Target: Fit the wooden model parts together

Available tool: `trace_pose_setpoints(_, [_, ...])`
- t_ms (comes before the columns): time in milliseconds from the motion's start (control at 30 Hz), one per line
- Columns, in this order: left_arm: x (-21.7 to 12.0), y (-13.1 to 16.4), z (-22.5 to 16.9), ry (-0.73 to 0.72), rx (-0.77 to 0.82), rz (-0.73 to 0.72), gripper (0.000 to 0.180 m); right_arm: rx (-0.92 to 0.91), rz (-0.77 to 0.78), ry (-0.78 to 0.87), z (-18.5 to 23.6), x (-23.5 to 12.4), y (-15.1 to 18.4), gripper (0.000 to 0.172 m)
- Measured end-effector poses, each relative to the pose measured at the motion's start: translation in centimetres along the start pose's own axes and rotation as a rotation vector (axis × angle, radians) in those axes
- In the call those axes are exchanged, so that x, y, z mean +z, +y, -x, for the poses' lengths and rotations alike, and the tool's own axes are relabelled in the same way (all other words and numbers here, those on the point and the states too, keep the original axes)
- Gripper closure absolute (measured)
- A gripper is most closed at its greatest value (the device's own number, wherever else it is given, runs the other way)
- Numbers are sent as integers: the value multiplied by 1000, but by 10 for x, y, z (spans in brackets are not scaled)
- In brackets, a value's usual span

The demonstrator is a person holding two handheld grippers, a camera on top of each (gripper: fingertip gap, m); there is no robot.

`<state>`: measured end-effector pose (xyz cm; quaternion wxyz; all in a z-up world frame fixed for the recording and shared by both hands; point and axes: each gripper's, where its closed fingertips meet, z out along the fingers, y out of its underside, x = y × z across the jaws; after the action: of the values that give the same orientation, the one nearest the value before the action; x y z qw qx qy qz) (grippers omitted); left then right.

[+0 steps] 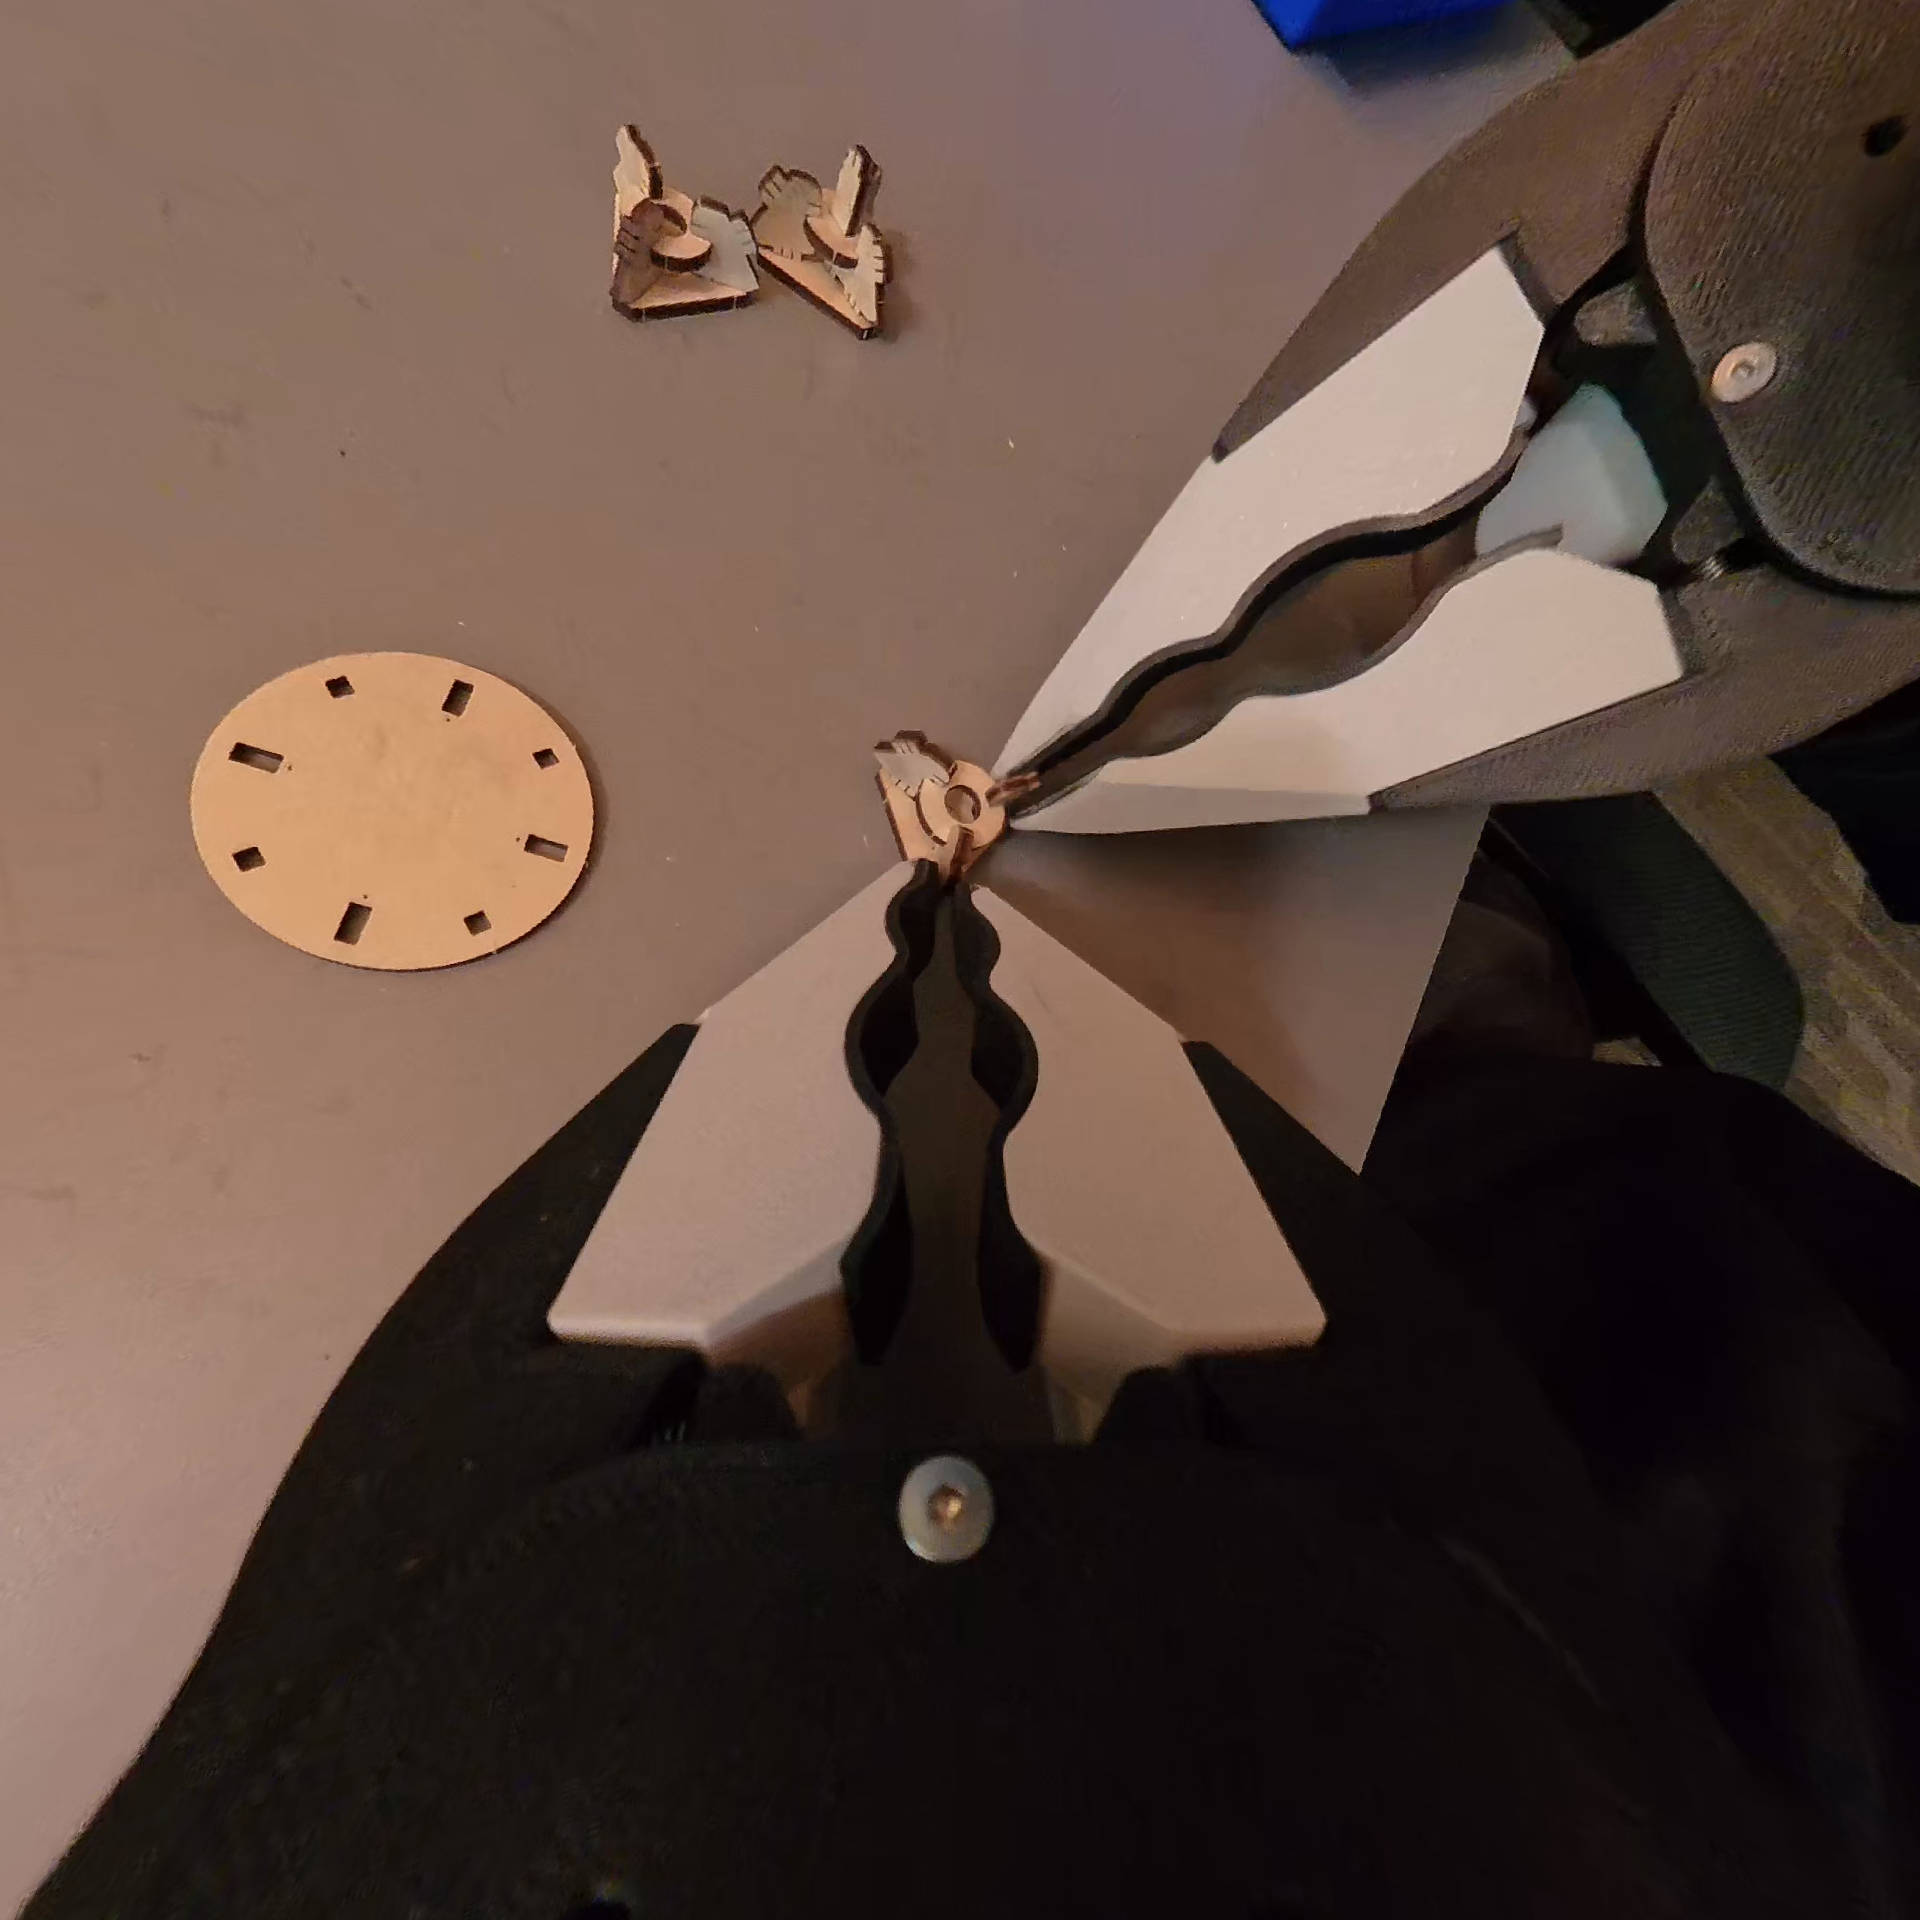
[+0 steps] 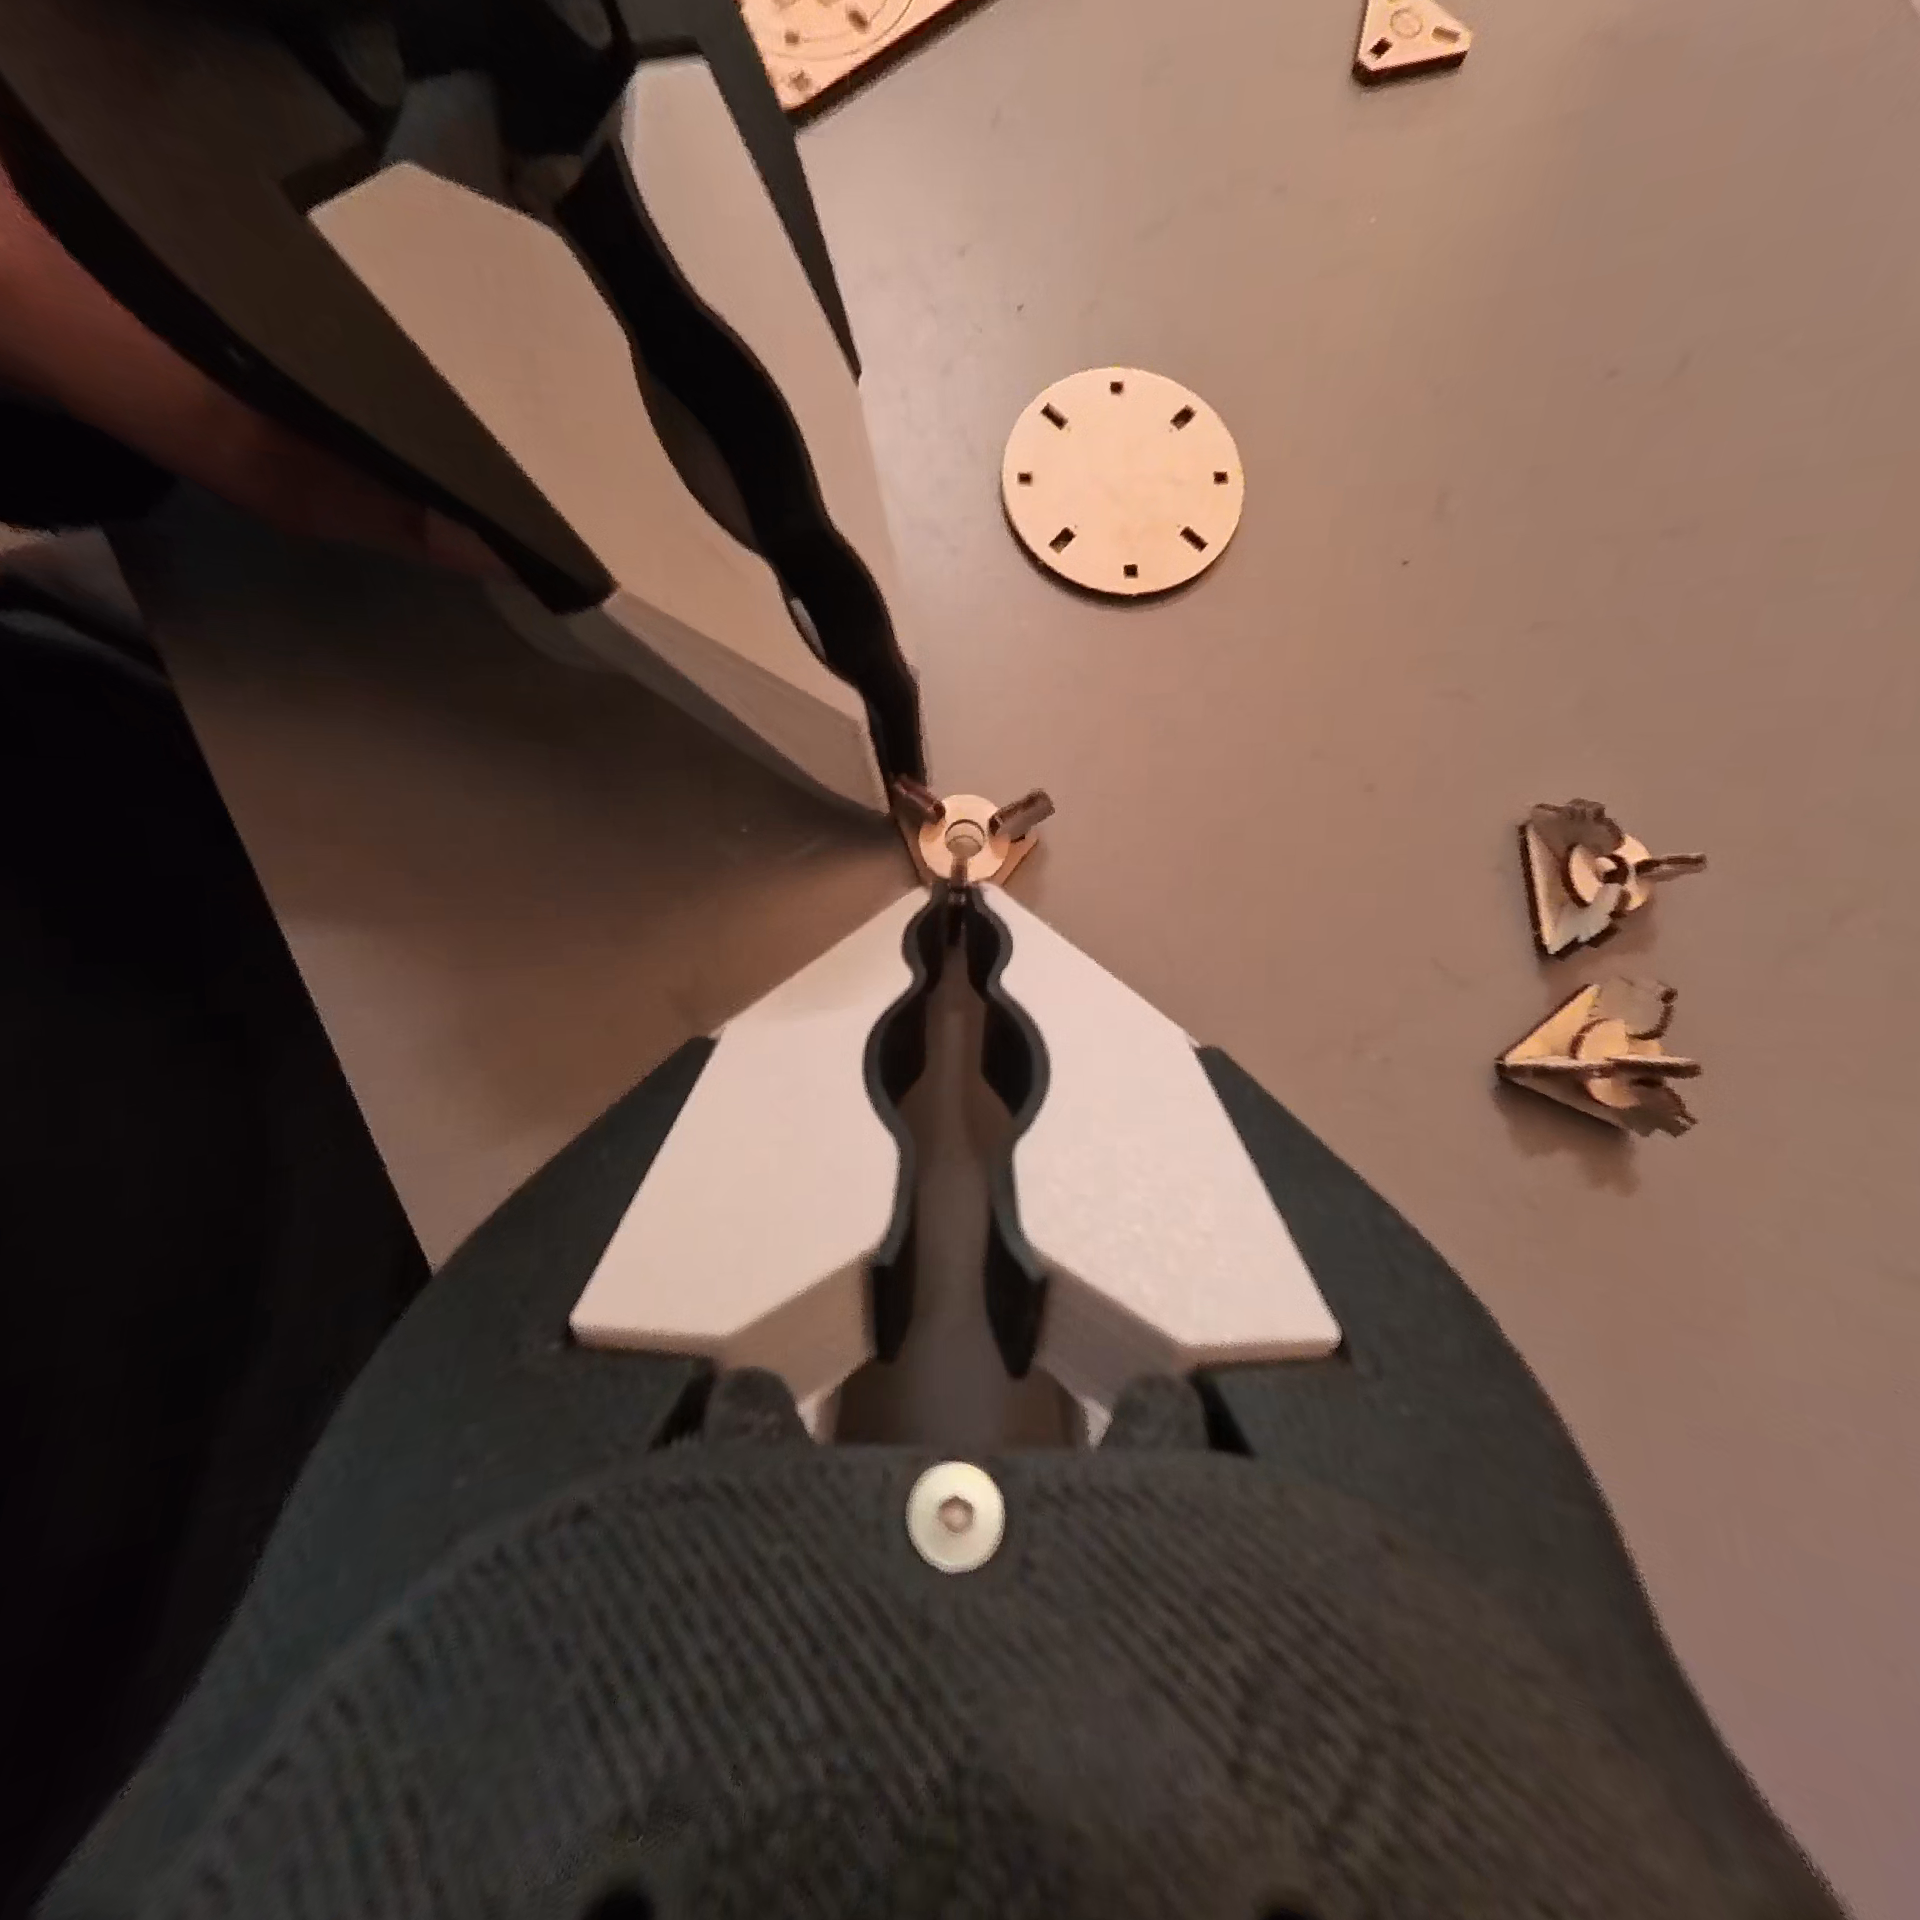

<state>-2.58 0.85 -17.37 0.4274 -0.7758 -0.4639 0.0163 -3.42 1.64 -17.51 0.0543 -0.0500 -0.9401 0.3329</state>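
A small wooden assembly (image 1: 935, 808) has a triangular base, a round disc with a hole and thin upright fins. It sits near the grey table's edge. My left gripper (image 1: 940, 878) is shut on the fin that points toward it. My right gripper (image 1: 1006, 790) comes in from the upper right of the left wrist view, shut on another fin. In the right wrist view the assembly (image 2: 966, 836) lies just ahead of my right gripper (image 2: 958, 896), whose pads pinch a fin. My left gripper (image 2: 906, 792) pinches the upper left fin. A third fin (image 2: 1029, 808) stands free.
A round wooden disc with several slots (image 1: 393, 812) lies flat on the table (image 1: 312, 436); it also shows in the right wrist view (image 2: 1122, 481). Two similar assemblies (image 1: 748, 234) stand farther off. A wooden triangle (image 2: 1411, 36) and a wooden sheet (image 2: 842, 42) lie at the far edge. Both grippers' tips are close together, under 4 cm apart.
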Motion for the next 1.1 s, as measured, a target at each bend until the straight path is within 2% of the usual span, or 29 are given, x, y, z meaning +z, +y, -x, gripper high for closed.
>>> trace_pose_setpoints(133, [0,1,0,-9,9,5,179,-64,29,29,1,2,4,171])
trace_pose_setpoints(333, [0,1,0,-6,11,6,179,-58,48,13,1,-2,8,166])
trace_pose_setpoints(533, [0,1,-1,-1,10,7,179,-68,-4,12,1,-7,1,160])
trace_pose_setpoints(700, [1,1,-2,-5,20,13,179,-90,-7,16,0,-7,-1,170])
trace_pose_setpoints(1100, [3,0,-2,30,2,22,178,-13,-27,-14,-4,-4,1,171])
